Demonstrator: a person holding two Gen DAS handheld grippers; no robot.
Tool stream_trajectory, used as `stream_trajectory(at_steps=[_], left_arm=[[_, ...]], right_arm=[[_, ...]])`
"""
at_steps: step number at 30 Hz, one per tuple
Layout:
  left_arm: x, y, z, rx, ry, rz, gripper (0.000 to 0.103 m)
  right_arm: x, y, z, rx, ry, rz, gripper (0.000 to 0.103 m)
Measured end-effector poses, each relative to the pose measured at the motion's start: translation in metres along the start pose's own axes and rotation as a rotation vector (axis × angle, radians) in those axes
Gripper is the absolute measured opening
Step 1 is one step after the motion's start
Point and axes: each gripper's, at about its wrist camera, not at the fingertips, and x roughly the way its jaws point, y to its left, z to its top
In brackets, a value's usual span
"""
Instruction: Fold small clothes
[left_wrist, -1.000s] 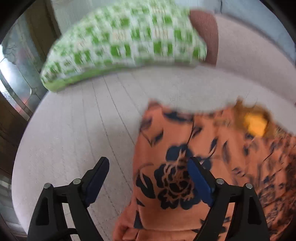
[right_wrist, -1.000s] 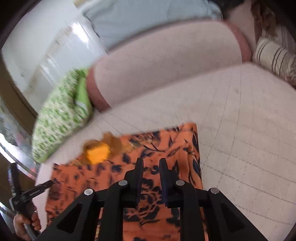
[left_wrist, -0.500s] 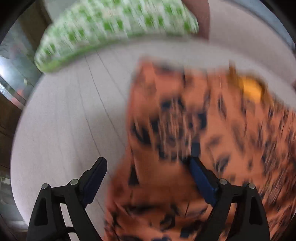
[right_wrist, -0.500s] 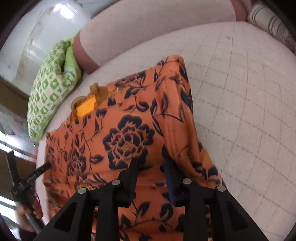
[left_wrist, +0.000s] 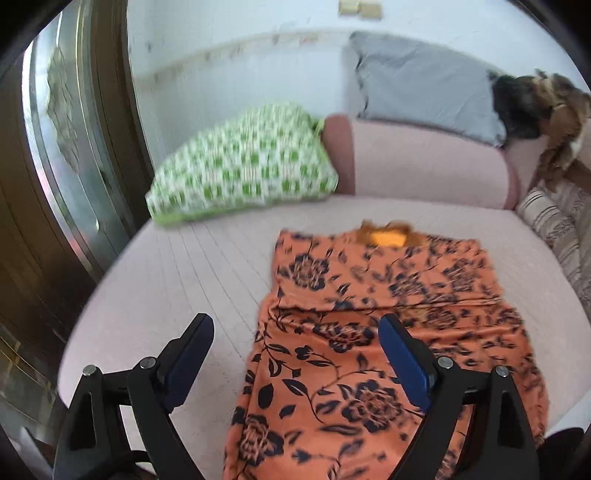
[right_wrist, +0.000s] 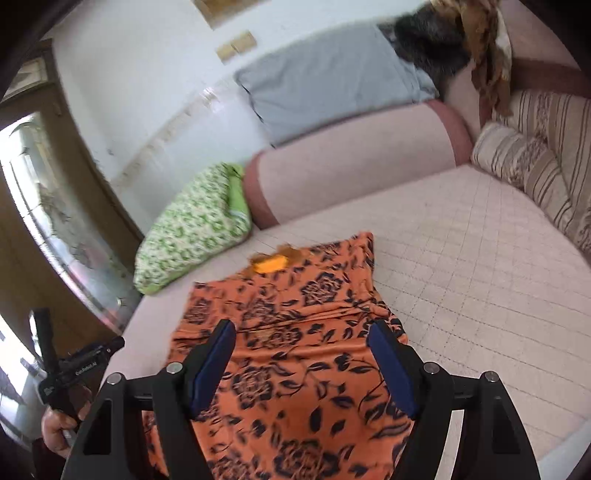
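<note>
An orange garment with dark blue flowers (left_wrist: 373, 332) lies flat on the pale pink bed, its yellow-lined neck at the far end and a fold line across its upper part. It also shows in the right wrist view (right_wrist: 295, 350). My left gripper (left_wrist: 295, 350) is open and empty, raised above the garment's near left part. My right gripper (right_wrist: 301, 354) is open and empty, raised above the garment's near middle. The left gripper also shows in the right wrist view (right_wrist: 74, 365), held in a hand at the far left.
A green and white pillow (left_wrist: 243, 166) lies at the bed's far left, next to a pink bolster (left_wrist: 424, 162). A grey cushion (left_wrist: 421, 85) and dark clothes (left_wrist: 535, 107) sit behind. Striped cushions (right_wrist: 535, 173) line the right side. A wooden door frame (left_wrist: 55, 184) stands left.
My right gripper has opened and let go of the garment. Both grippers have risen and pulled back, so more of the bed and wall shows. The garment now lies flat.
</note>
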Motion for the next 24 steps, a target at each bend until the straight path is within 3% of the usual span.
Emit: stream_trajectory(at_steps=[5,9,16,24], left_arm=[[-0.076,-0.006,0.021,0.006,-0.126,0.012,0.094],[-0.109,0.005,0.026,-0.053,-0.158,-0.014,0.099],[-0.118,0.026,0.021,-0.139,-0.179,0.036,0.099],[-0.117,0.027,0.013,-0.095,-0.185,0.096,0.099]], right_arm=[[-0.054,0.034,0.007,-0.077,-0.059,0.065,0.078],[-0.084,0.054,0.008,-0.106,-0.106,0.104,0.078],[-0.108,0.070,0.003,-0.134,-0.148,0.143,0.078],[-0.099,0.066,-0.002,-0.108,-0.133,0.153,0.078]])
